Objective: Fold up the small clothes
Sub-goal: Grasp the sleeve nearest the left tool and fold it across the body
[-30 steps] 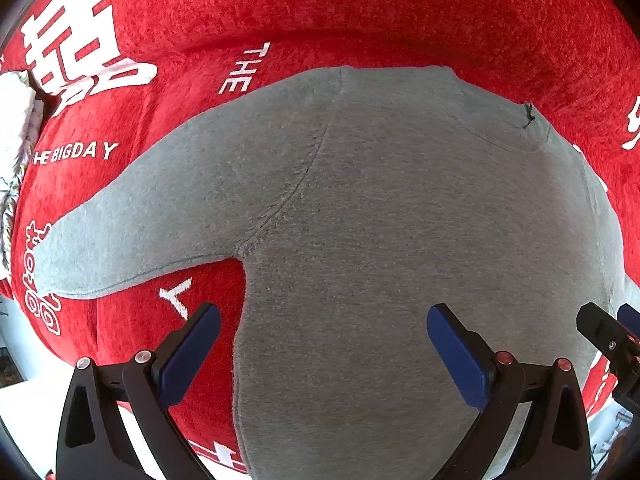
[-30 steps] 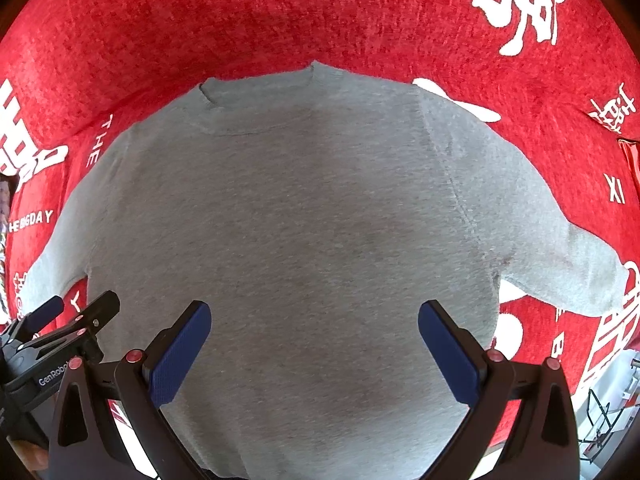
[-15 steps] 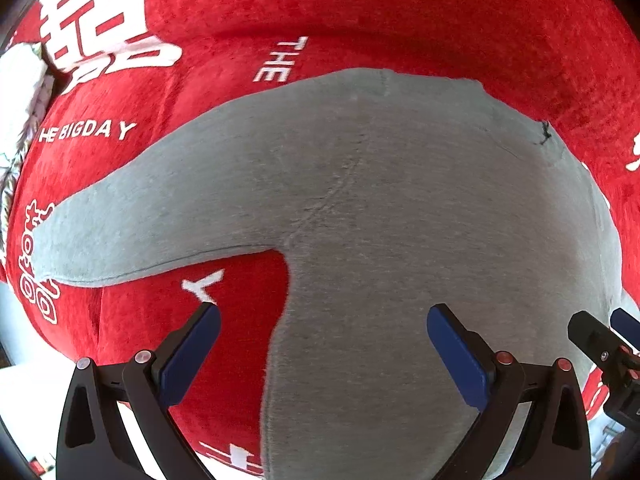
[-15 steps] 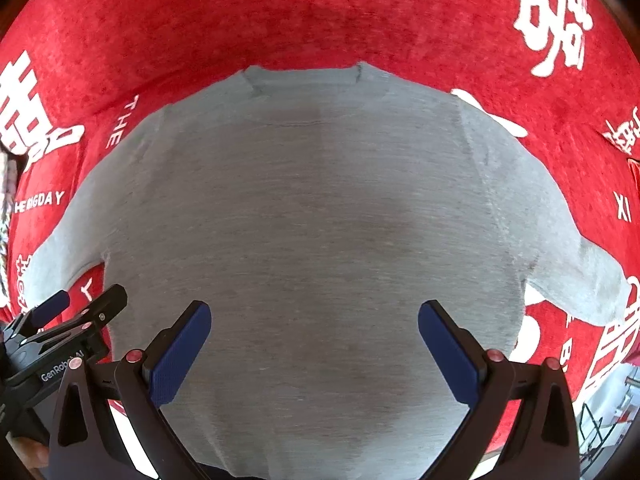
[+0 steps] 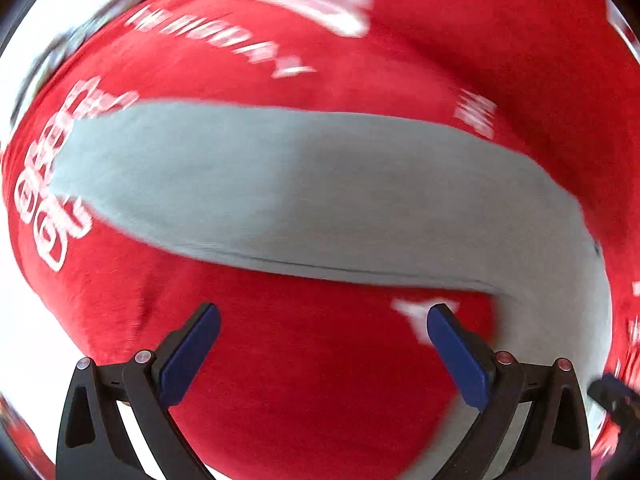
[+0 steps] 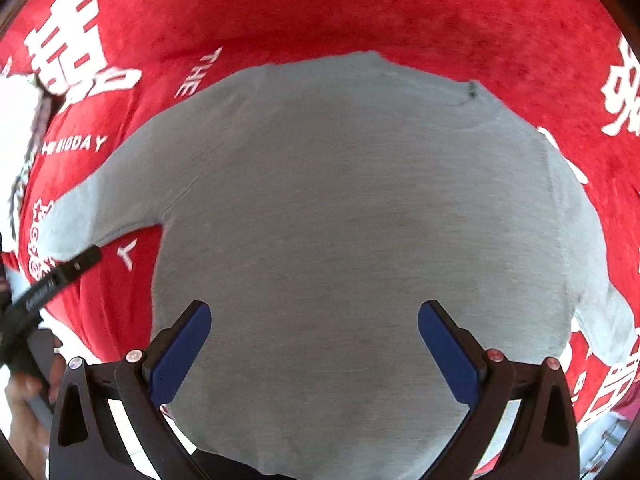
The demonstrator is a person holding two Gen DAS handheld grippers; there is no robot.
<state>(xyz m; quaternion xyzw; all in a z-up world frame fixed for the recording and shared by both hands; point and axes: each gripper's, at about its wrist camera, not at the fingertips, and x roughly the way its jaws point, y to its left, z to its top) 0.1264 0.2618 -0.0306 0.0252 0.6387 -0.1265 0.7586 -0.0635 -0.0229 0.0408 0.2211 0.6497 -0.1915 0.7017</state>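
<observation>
We hold both tongs wide and empty — left tongs (image 5: 323, 350) above the grey sweater's (image 6: 360, 240) sleeve (image 5: 260, 192), right tongs (image 6: 314, 346) over its body on the red cloth (image 6: 360, 12).

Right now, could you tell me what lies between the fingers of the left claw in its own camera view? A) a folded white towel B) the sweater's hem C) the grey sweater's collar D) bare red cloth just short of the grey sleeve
D: the left claw is open over the red cloth, with the grey sweater's sleeve stretched across just beyond its fingertips, not between them.
</observation>
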